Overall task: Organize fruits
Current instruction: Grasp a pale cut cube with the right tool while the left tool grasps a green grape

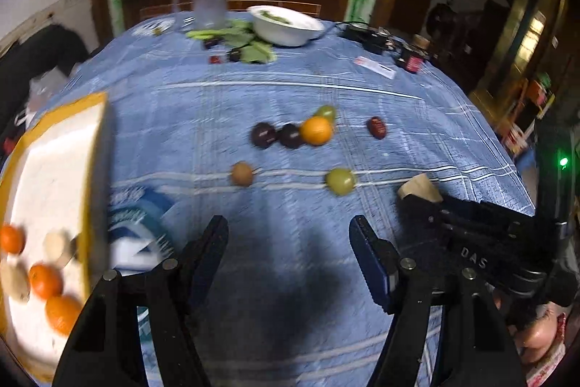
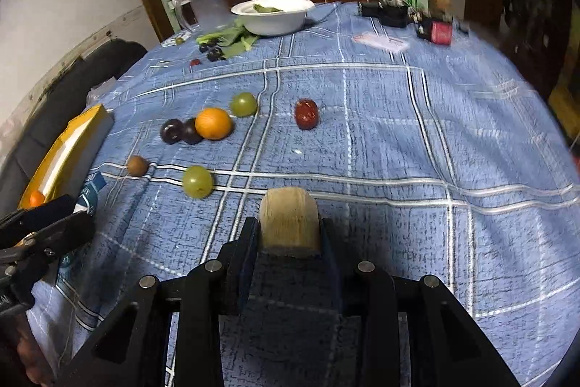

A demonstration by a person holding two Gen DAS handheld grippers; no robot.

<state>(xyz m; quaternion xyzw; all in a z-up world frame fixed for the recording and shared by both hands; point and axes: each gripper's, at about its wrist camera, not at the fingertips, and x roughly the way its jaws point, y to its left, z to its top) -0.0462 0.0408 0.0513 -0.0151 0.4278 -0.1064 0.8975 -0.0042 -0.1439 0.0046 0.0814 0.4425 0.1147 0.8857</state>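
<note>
- A round table under a blue checked tablecloth (image 2: 398, 118) fills both views; a wooden cabinet with glass stands in the upper part of the frames behind it.
- At the far edge of the table sit a white bowl (image 2: 272, 15) with greens in it and a clear jug (image 1: 208, 0).
- In the right wrist view, the right gripper (image 2: 290, 234) occupies the lower centre, its fingers pressed against both sides of a pale tan cut piece (image 2: 289, 220), which it holds above the cloth.
- In the left wrist view, the left gripper (image 1: 289, 238) stands at the bottom centre with its fingers set wide, gripping nothing.
- A yellow-rimmed tray (image 1: 92, 169) lies at the left edge of the left wrist view, beside the left gripper; oranges and pale pieces rest inside it.
- Loose fruit lies on the cloth above both grippers, mid-frame: an orange (image 2: 213, 123) touching two dark plums (image 2: 181, 131), a green fruit (image 2: 243, 104) just behind the orange, and a red fruit (image 2: 306, 113) apart to the right.
- Nearer the grippers, a second green fruit (image 2: 197, 181) and a small brown fruit (image 2: 137, 165) sit along a white stripe, just upper left of the held piece.
</note>
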